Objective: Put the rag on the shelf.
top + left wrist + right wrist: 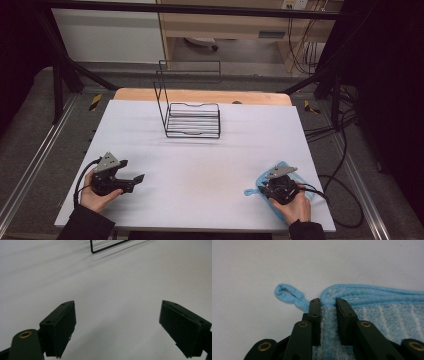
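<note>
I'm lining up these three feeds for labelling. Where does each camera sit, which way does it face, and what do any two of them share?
High view: above the person's side, looking forward and down on the white table; forearms, both hands, left gripper, right gripper.
Left gripper view: rides that gripper, facing across the table to the wire rack; jaws wide apart.
Right gripper view: rides that gripper, jaws closed on the blue towel.
Shared: rack, high and left; towel, high and right.
</note>
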Action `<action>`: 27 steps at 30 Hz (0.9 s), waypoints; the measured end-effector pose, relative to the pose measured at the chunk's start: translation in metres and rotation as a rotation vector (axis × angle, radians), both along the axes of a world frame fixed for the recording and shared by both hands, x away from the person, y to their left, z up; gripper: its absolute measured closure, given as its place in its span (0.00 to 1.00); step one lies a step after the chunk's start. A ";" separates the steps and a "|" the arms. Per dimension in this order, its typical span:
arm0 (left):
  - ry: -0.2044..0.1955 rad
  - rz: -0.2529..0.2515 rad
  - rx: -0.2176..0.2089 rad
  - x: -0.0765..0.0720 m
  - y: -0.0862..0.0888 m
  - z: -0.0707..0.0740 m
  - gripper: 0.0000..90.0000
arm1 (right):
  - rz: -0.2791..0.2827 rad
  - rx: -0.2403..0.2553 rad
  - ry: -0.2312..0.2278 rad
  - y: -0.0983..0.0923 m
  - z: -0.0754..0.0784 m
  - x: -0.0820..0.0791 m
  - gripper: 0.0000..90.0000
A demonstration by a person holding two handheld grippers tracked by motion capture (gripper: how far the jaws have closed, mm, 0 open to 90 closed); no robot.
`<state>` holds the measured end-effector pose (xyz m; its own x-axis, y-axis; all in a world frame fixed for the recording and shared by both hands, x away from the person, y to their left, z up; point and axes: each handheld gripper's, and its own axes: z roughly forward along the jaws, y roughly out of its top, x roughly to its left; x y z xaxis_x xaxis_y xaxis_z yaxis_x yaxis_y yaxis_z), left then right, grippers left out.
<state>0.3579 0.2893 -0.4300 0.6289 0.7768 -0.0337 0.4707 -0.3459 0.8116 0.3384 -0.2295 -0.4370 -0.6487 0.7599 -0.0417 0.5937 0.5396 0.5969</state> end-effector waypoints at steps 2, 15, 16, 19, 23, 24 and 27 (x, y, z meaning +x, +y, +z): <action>0.000 0.001 -0.001 0.000 0.000 0.000 0.15 | -0.014 0.013 0.006 0.000 0.001 0.000 0.87; 0.001 0.007 -0.005 0.001 0.000 0.000 0.16 | -0.042 0.091 -0.005 -0.005 0.008 0.000 0.91; 0.001 0.007 -0.004 0.001 0.000 0.000 0.16 | -0.037 0.112 -0.008 -0.005 0.009 0.000 0.91; 0.001 0.007 -0.004 0.001 0.000 0.000 0.16 | -0.029 0.122 -0.014 -0.003 0.010 0.000 0.91; 0.002 0.007 -0.004 0.001 0.000 0.000 0.16 | -0.015 0.154 -0.017 -0.001 0.012 0.000 0.91; 0.002 0.007 -0.004 0.001 0.000 0.000 0.16 | -0.010 0.155 -0.019 0.001 0.013 0.000 0.91; 0.001 0.007 -0.003 0.001 0.000 0.000 0.16 | 0.006 0.181 -0.013 0.006 0.015 0.000 0.91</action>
